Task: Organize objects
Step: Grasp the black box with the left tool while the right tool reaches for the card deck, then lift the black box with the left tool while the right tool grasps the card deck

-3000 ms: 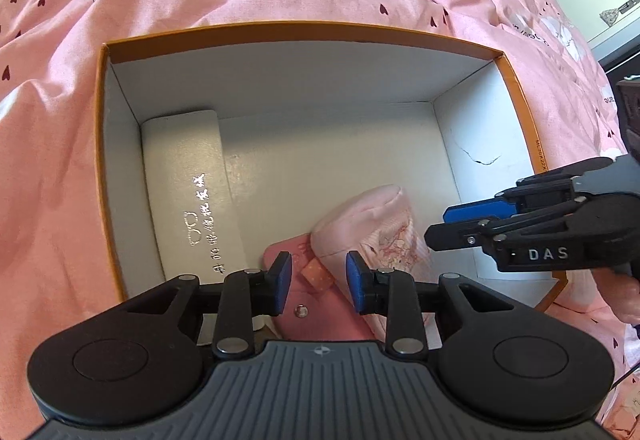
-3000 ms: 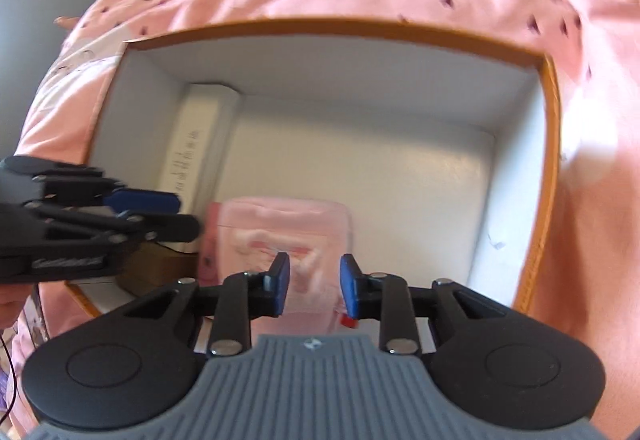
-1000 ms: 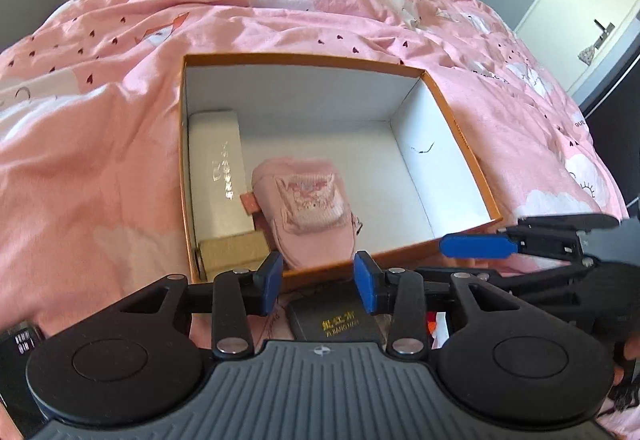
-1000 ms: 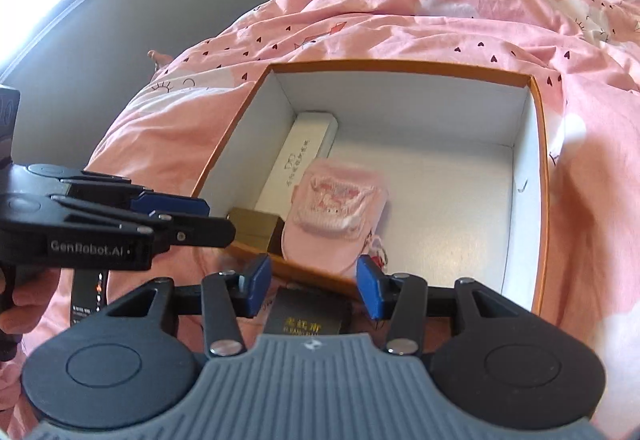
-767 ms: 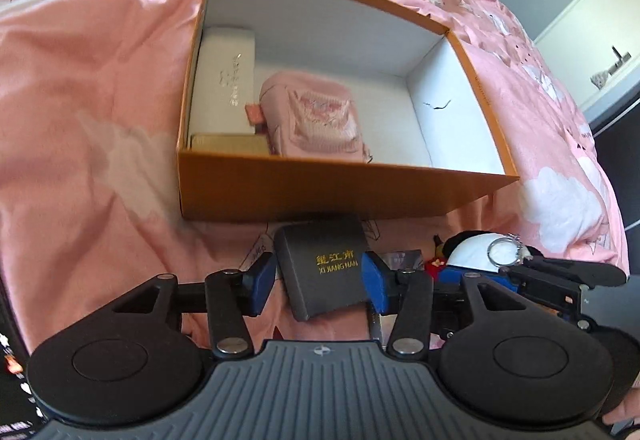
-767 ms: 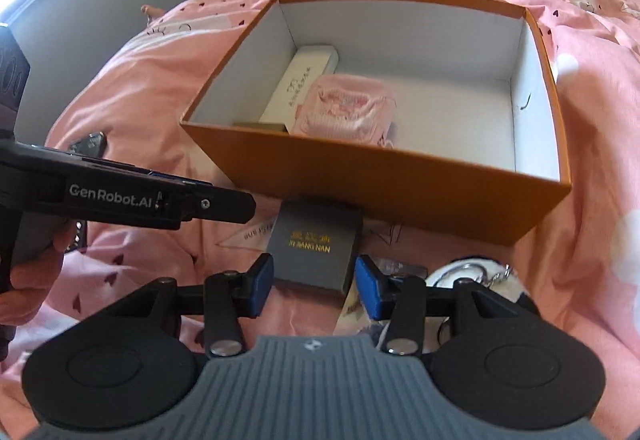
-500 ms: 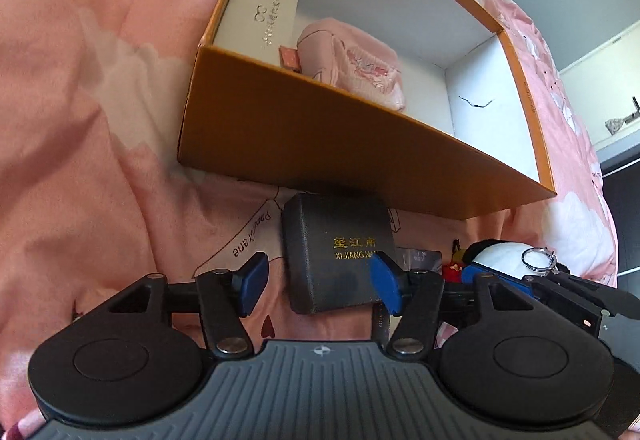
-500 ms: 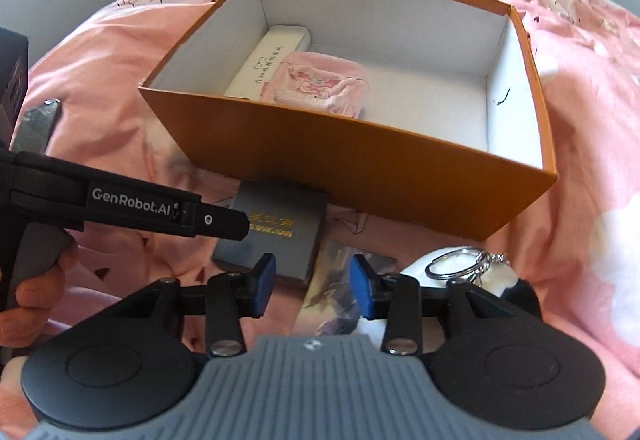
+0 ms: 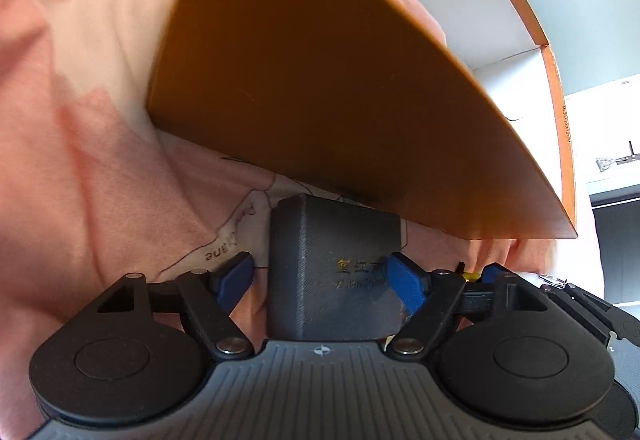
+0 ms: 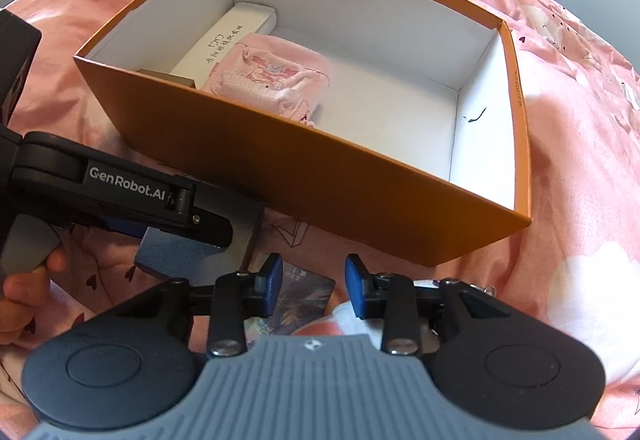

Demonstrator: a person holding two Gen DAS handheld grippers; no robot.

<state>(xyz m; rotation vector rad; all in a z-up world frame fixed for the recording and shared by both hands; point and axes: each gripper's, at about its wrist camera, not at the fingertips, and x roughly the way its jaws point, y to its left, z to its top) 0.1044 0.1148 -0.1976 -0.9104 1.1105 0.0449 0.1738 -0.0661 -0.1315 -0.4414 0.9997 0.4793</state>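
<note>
An orange box [image 10: 320, 176] with a white inside stands on the pink bedspread; its near wall [image 9: 320, 80] fills the left wrist view. In it lie a white glasses case [image 10: 228, 36], a pink pouch [image 10: 272, 80] and a small tan box [image 10: 164, 77]. A dark grey case with gold lettering [image 9: 336, 272] lies on the bedspread before the box. My left gripper [image 9: 320, 278] is open, low, its fingers on either side of this case; it shows in the right wrist view [image 10: 132, 200] above the case [image 10: 180, 252]. My right gripper [image 10: 314, 290] is open over a printed card [image 10: 300, 300].
A white plush with a key ring [image 10: 472, 286] lies under my right gripper at the right. The pink bedspread [image 10: 580, 160] is rumpled around the box. A white door and shelf [image 9: 612, 160] show at far right.
Both grippers have pulled out of the box and dropped low in front of it. My left gripper has opened wider and closed in around the dark grey case.
</note>
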